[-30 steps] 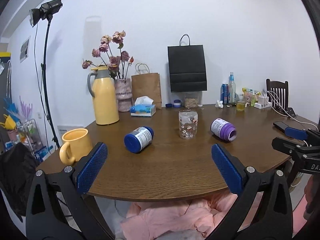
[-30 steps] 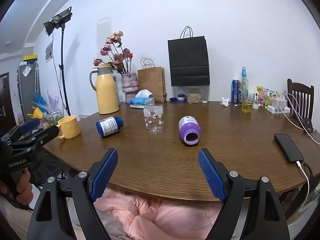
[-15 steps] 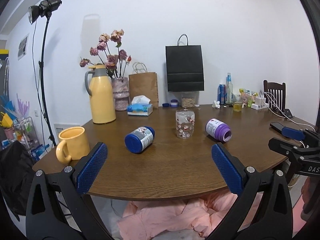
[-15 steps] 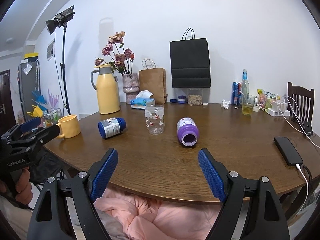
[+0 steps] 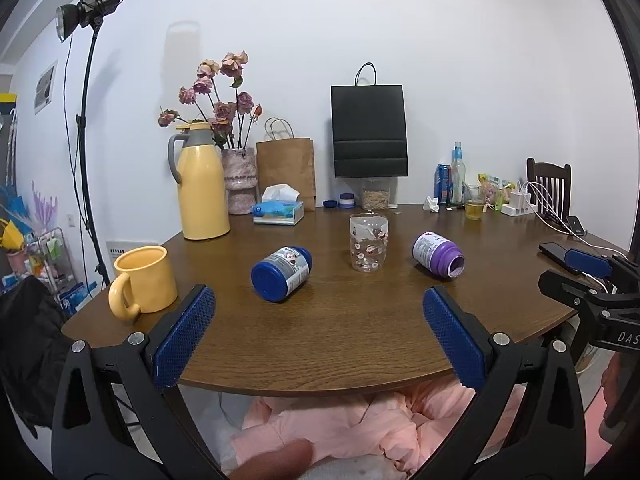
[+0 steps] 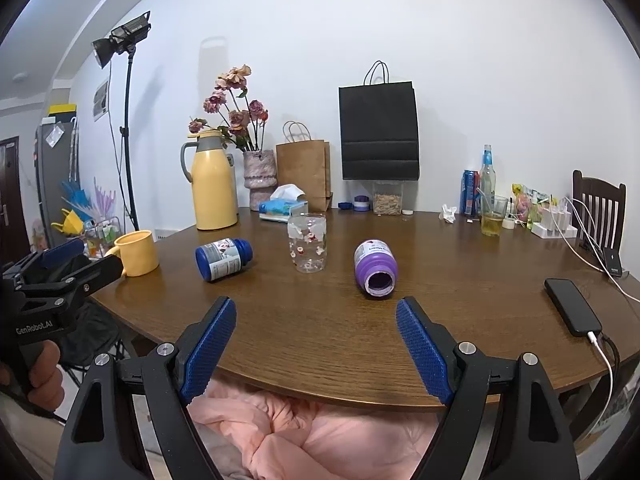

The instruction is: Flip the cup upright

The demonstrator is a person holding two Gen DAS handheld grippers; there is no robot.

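A clear glass cup with small red flowers [image 5: 369, 243] stands on the round wooden table [image 5: 340, 332], between two bottles; it also shows in the right wrist view [image 6: 307, 242]. A blue bottle [image 5: 281, 273] lies on its side to its left, a purple bottle [image 5: 437, 255] lies on its side to its right. A yellow mug [image 5: 145, 280] stands upright at the left edge. My left gripper [image 5: 318, 334] is open and empty, held before the table's near edge. My right gripper [image 6: 316, 350] is open and empty too, also short of the edge.
A yellow thermos [image 5: 202, 184], a flower vase [image 5: 239, 180], a tissue box [image 5: 278, 210], paper bags [image 5: 369, 132] and drink bottles [image 5: 456, 174] stand along the back. A phone on a cable [image 6: 572, 306] lies at the right. A pink cloth [image 6: 312, 436] lies below the table edge.
Both grippers have drawn back slightly from the table and stayed open. Nothing on the table has moved.
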